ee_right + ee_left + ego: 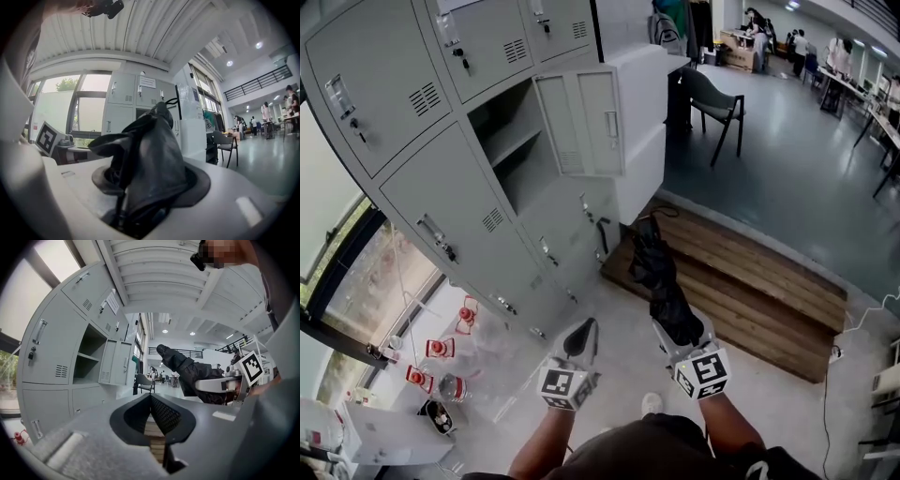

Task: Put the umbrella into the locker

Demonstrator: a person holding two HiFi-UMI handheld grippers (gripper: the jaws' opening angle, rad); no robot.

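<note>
A black folded umbrella (pixel 661 272) sticks forward out of my right gripper (pixel 680 330), which is shut on its lower end. In the right gripper view the umbrella (pixel 150 154) fills the space between the jaws and hides the pads. My left gripper (pixel 583 339) is held beside it on the left, shut, with nothing in it; its jaws (pixel 151 401) meet at the tip. The grey locker bank stands ahead to the left, with one open compartment (pixel 520 159) with a shelf inside and its door (pixel 581 122) swung out. The left gripper view also shows this compartment (pixel 89 357) and the umbrella (pixel 187 369).
A wooden pallet (pixel 741 281) lies on the floor ahead to the right. A white cabinet (pixel 642 122) stands against the locker bank behind the open door. A black chair (pixel 717 103) is further back. Red-and-white items (pixel 441 349) sit low at the left by the window.
</note>
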